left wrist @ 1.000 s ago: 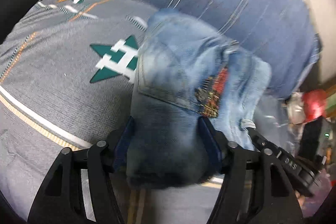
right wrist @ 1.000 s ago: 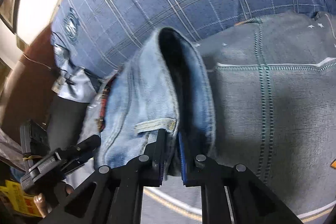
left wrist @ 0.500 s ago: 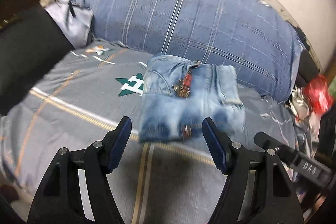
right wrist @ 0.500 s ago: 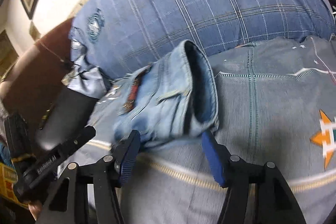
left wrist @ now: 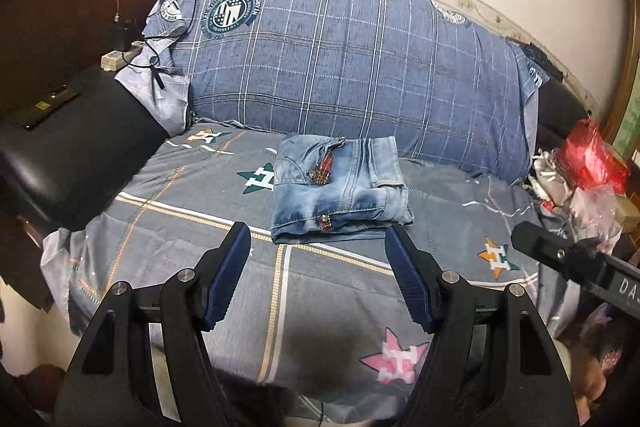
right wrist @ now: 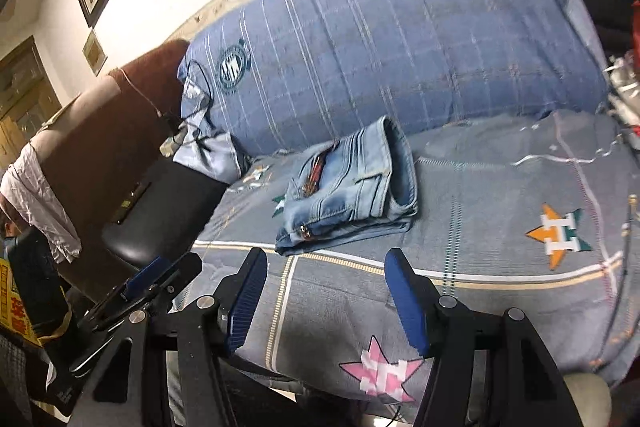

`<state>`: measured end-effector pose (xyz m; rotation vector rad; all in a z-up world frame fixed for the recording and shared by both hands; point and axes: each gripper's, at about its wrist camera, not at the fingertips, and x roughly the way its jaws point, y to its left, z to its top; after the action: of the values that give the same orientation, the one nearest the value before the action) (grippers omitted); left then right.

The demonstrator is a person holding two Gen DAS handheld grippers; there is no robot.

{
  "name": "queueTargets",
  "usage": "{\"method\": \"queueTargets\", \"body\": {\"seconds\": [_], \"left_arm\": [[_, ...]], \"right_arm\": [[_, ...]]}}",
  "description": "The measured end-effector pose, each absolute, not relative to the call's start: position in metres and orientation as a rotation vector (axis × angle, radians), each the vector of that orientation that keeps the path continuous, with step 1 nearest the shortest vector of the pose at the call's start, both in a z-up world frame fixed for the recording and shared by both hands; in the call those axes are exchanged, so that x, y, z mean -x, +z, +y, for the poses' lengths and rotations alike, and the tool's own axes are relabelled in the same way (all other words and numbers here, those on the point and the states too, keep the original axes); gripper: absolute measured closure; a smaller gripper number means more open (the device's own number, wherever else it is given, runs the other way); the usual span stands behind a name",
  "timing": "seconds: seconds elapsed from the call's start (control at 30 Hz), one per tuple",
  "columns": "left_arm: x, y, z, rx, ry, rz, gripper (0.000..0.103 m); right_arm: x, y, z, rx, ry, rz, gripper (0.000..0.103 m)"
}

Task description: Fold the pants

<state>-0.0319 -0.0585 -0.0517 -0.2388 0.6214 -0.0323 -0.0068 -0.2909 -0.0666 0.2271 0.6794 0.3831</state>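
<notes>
"DA", perhaps cut off, on right tongs (left wrist: pixel 576 263), "H" stars on bedsheet (left wrist: pixel 328 291)

One folded pair of jeans (left wrist: pixel 340 189), two grippers, one plaid quilt (left wrist: pixel 352 55).

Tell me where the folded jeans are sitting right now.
In both wrist views the folded jeans lie centre frame on the grey star-print bedsheet, just in front of the blue plaid pillow, beyond the open left hand-held gripper, untouched.

Folded pants (left wrist: pixel 340 187) lie on the bedsheet (left wrist: pixel 192 235), well beyond the left gripper's (left wrist: pixel 318 259) spread fingers (left wrist: pixel 228 271).
</notes>
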Motion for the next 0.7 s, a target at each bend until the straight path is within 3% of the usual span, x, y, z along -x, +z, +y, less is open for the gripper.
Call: {"method": "queueTargets", "body": {"seconds": [0.7], "left_arm": [[0.056,-0.032,-0.072,0.164,0.012,0.63,0.033]], "right_arm": [[0.049,-0.046,-0.288,-0.237,0.403,0.653,0.044]]}}
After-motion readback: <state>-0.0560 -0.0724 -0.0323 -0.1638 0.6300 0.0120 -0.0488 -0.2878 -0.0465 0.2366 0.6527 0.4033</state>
